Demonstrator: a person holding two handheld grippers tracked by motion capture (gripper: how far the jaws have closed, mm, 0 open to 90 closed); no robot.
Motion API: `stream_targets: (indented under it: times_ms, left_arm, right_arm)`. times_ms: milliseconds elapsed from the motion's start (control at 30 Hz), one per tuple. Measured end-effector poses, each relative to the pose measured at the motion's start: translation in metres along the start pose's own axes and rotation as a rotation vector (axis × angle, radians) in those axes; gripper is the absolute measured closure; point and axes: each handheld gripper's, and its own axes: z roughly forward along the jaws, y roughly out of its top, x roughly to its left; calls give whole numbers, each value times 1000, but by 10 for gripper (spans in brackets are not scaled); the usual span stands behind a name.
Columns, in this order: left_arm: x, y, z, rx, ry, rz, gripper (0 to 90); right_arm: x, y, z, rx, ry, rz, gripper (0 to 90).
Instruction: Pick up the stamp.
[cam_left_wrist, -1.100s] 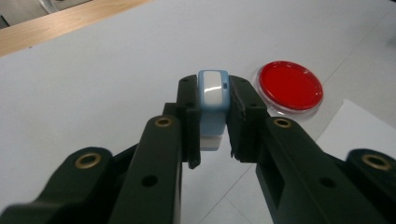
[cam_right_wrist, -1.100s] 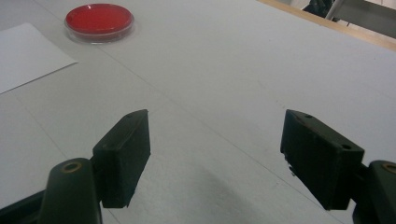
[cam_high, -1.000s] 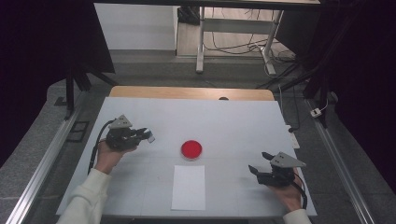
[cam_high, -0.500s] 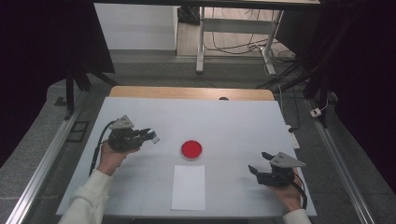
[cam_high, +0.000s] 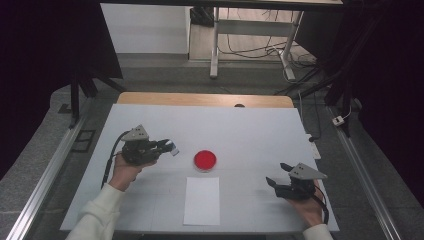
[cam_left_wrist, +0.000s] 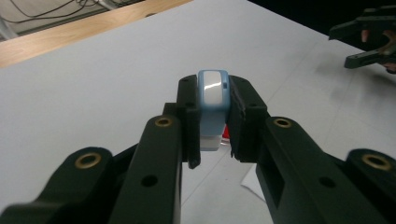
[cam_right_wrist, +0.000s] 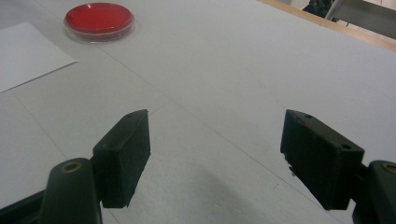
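Note:
My left gripper (cam_high: 169, 146) is shut on a small blue-and-white block (cam_left_wrist: 212, 95), held above the white table (cam_high: 250, 125) just left of a round red dish (cam_high: 205, 160). In the left gripper view the block stands upright between the jaws, blue rim around a white face. A white paper sheet (cam_high: 202, 200) lies flat in front of the dish. My right gripper (cam_high: 278, 174) stands open at the table's right front, low over the surface; its own view shows wide-apart jaws (cam_right_wrist: 215, 158), the red dish (cam_right_wrist: 99, 19) and the paper sheet's corner (cam_right_wrist: 28, 53) far left.
A wooden strip (cam_high: 205, 99) edges the table's far side. Metal rails (cam_high: 42, 175) run along both sides. Beyond the table stand a frame's legs and cables (cam_high: 250, 45) on the floor. The other hand's gripper (cam_left_wrist: 373, 39) appears at the top right of the left gripper view.
My left gripper has drifted slightly right and toward the red dish with the block in it. The right gripper has stayed put.

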Motion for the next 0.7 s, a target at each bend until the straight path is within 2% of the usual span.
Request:
stream_targets:
  times_ms: [300,700]
  left_arm:
    - [-11,4,5,-3,-60,1,756]
    - [-24,7,13,6,-104,20,756]
  right_arm:
    - [0,0,0,1,-1,0,241]
    - [0,0,0,6,-2,-1,242]
